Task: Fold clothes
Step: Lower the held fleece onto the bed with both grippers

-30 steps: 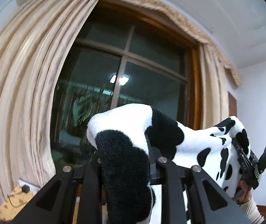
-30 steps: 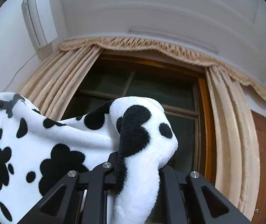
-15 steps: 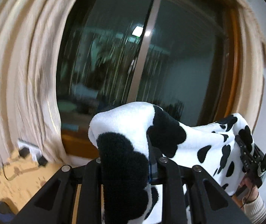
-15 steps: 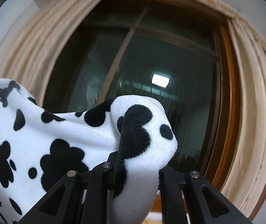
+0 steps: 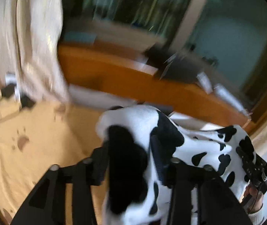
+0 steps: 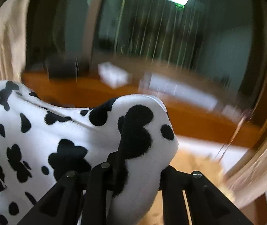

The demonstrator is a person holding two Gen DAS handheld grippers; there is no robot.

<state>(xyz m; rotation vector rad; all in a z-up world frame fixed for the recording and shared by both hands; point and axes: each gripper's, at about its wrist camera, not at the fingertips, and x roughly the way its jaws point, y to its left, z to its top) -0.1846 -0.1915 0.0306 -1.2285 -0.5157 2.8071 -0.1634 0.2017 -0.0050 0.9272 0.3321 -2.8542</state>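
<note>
A fluffy white fleece garment with black cow-like spots (image 5: 204, 150) hangs stretched between two black two-finger grippers, each held in a person's hand. In the left wrist view, one corner of the garment bunches up between the fingers of the left gripper (image 5: 131, 150), draping over and down between them; its jaws are opening, with the fleece still sitting between them. From there the cloth runs off to the right, where the right gripper (image 5: 245, 150) grips its far corner, with a hand (image 5: 253, 196) and a pale knitted cuff beneath it. In the right wrist view, the right gripper (image 6: 139, 142) is pressed together on a thick fold of the garment (image 6: 58, 131), which bulges over the fingertips and spreads away to the left. Below the cloth lies a tan bedspread with brown paw prints (image 5: 30, 146). Beyond it, blurred, run an orange wooden ledge (image 5: 133, 82), cream curtains (image 5: 38, 37) and a dark window (image 6: 171, 28).
</note>
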